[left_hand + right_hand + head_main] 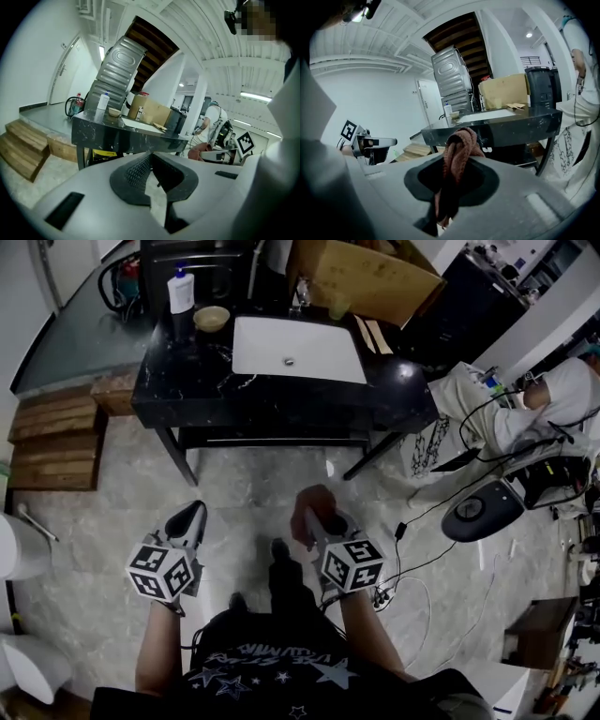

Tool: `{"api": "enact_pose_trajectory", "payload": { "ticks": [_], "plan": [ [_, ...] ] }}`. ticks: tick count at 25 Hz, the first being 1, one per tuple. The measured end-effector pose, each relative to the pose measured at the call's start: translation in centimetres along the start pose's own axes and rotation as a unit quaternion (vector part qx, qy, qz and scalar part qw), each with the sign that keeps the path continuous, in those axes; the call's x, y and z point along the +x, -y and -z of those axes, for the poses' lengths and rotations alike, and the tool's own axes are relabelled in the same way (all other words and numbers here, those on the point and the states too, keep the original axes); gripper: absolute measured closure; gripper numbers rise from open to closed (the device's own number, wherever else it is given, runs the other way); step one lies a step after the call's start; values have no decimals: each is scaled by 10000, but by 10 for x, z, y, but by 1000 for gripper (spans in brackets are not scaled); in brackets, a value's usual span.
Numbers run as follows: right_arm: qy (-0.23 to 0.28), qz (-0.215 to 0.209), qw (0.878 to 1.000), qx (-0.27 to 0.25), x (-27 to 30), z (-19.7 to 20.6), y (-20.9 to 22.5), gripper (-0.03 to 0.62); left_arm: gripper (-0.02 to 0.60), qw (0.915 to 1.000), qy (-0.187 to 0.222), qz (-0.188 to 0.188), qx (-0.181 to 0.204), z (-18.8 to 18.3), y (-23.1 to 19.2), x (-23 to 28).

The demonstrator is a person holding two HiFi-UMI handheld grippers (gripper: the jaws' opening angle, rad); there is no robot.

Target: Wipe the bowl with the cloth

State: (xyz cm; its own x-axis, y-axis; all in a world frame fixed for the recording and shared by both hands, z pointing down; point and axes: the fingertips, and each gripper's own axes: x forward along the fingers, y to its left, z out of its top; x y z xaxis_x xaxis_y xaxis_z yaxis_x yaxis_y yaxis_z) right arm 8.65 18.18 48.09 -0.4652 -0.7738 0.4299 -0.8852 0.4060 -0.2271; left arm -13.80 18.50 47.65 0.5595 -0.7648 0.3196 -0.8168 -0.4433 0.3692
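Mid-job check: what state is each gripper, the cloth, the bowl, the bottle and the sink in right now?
left gripper: shut, nothing between the jaws.
right gripper: shut on the cloth.
cloth: bunched, clamped in the right gripper.
bowl: upright on the counter, no gripper near it.
bottle: upright beside the bowl.
sink: nothing seen in the basin.

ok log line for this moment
left gripper: shut, empty | right gripper: shut on cloth | bowl: on table by sink, untouched
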Motion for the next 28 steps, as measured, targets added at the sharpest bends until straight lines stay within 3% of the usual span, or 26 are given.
{"api": "enact_pose_trajectory", "payload": {
  "ticks": [10, 21, 28],
  "plan": [
    [387, -832, 9953, -297, 79, -94, 67, 531, 560, 9985, 193, -474, 167, -54, 14, 80],
    [436, -1073, 9929, -253, 117, -131, 153, 531, 560, 9953, 233, -922, 157, -76, 25, 156],
    [398, -1275, 9908, -233, 137, -137, 167, 531, 560, 9909, 30, -1192, 622, -83, 24, 184]
  ]
}}
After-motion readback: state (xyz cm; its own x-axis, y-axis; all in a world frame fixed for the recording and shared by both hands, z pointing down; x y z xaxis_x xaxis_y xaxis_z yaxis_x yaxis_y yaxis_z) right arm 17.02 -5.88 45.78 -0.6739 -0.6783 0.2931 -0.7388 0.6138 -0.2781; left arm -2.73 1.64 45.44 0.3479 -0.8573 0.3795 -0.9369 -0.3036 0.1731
